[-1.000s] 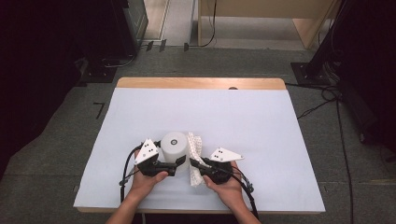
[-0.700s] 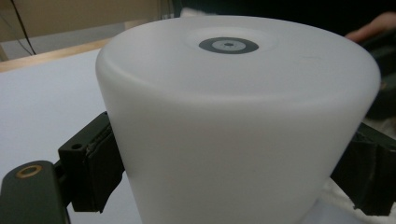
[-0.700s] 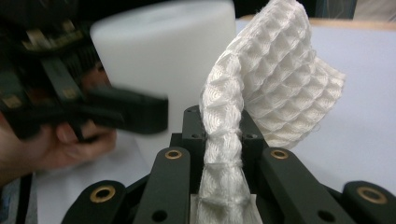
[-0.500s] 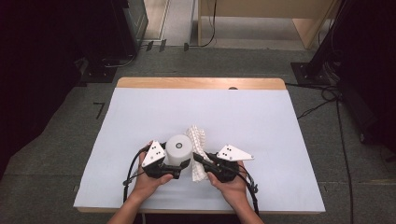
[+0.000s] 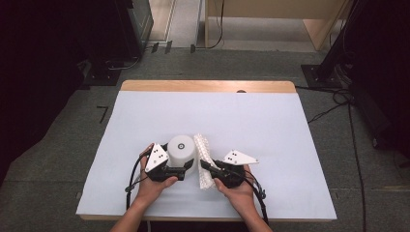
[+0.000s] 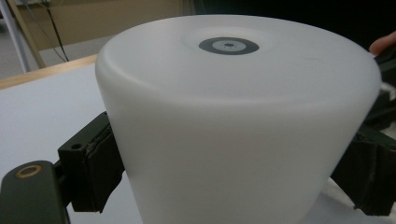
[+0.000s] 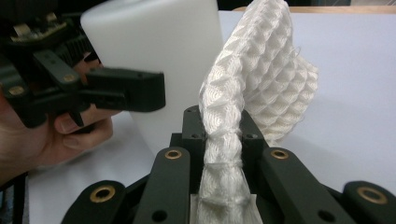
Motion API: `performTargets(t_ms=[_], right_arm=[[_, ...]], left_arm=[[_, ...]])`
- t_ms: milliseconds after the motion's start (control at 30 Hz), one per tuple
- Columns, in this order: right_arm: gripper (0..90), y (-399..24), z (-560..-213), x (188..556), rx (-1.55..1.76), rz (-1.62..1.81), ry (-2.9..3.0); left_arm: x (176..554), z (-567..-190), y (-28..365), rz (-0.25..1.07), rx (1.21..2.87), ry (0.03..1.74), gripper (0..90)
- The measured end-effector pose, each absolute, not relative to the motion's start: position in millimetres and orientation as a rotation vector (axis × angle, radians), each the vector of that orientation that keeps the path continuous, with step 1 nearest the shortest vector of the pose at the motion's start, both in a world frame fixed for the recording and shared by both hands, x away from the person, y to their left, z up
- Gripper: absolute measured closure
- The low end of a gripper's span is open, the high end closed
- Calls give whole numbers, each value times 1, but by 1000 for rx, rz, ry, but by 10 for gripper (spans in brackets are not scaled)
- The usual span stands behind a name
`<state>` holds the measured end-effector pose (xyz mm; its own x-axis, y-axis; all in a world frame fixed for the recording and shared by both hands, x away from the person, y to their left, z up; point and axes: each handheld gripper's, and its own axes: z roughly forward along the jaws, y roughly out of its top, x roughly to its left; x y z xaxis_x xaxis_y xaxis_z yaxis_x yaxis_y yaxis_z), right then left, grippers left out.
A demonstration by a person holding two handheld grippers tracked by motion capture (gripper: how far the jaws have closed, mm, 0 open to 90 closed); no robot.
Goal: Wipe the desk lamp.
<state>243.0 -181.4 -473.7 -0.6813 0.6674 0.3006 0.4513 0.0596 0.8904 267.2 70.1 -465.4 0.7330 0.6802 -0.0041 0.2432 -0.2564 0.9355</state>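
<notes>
Cup [image 5: 181,153] and hands drew nearer; white, upside-down, translucent.

A tabletop [image 5: 270,125] covered in pale bluish-white sheeting sits in the middle of the high view, its bare wooden far edge [image 5: 208,86] showing as a light strip at 12 o'clock. Grey carpet floor [image 5: 58,159] surrounds it on all sides. At 11 o'clock stands a dark cabinet [image 5: 138,21], with black cables and plugs on the floor beside it. At 12 to 1 o'clock is light wooden furniture [image 5: 270,19], a black cable hanging down its front. At 2 to 3 o'clock a dark stand [image 5: 338,53] rises, with loose black cables [image 5: 338,104] trailing across the carpet. The far left lies in deep shadow; light falls evenly on the tabletop.
</notes>
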Motion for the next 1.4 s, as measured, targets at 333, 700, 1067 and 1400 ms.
performTargets(t_ms=[333,700,1067,1400], right_arm=[[788,-192,-474,246,1175,1665,2105],[788,-198,-476,249,1200,1654,2090],[787,-193,-482,249,1198,1629,2124],[787,-183,-485,246,1174,1630,2161]], left_arm=[[269,-473,71,502,1865,721,88],[260,-463,71,541,1829,818,17],[253,-471,56,619,1834,929,87],[262,-455,81,421,1738,805,89]])
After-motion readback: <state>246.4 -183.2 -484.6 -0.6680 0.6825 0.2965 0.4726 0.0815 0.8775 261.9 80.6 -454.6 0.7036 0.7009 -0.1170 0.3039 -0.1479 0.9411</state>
